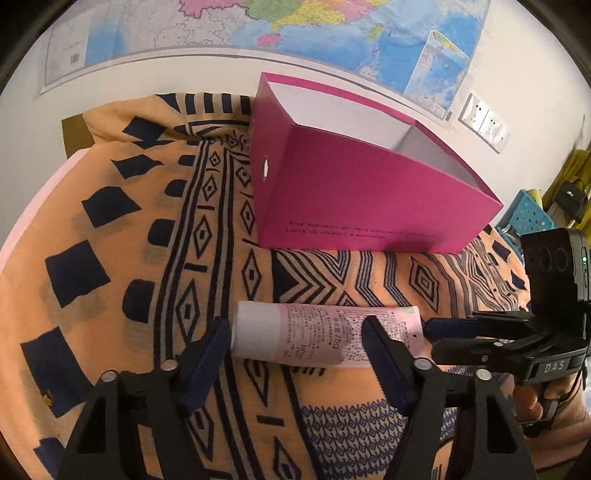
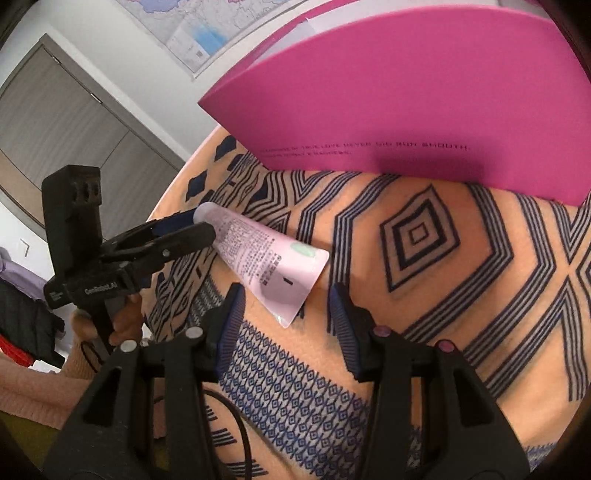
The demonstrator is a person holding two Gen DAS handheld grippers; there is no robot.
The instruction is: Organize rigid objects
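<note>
Two black two-finger grippers are working over an orange cloth (image 1: 110, 229) printed with dark blue geometric shapes, which is covering the table. A pale pink squeeze tube (image 1: 317, 338) with small printed text is lying flat on this cloth, near the camera and well in front of a magenta cardboard box (image 1: 354, 192) that is standing open-topped at the far side, its inside white.

In the left wrist view, the left gripper (image 1: 295, 339) is straddling the tube: its blue-padded fingers are sitting one at the capped left end and one across the body further right. Whether the pads are pressing on it yet I cannot tell.

The right gripper (image 2: 288, 306) is hovering just near the tube's flat crimped end, its jaws spread with the crimped corner lying between them but untouched. In the left wrist view it is reaching in from the right, its fingertips just beside that crimped end.

A large coloured wall map (image 1: 258, 26) is hanging behind the box.
</note>
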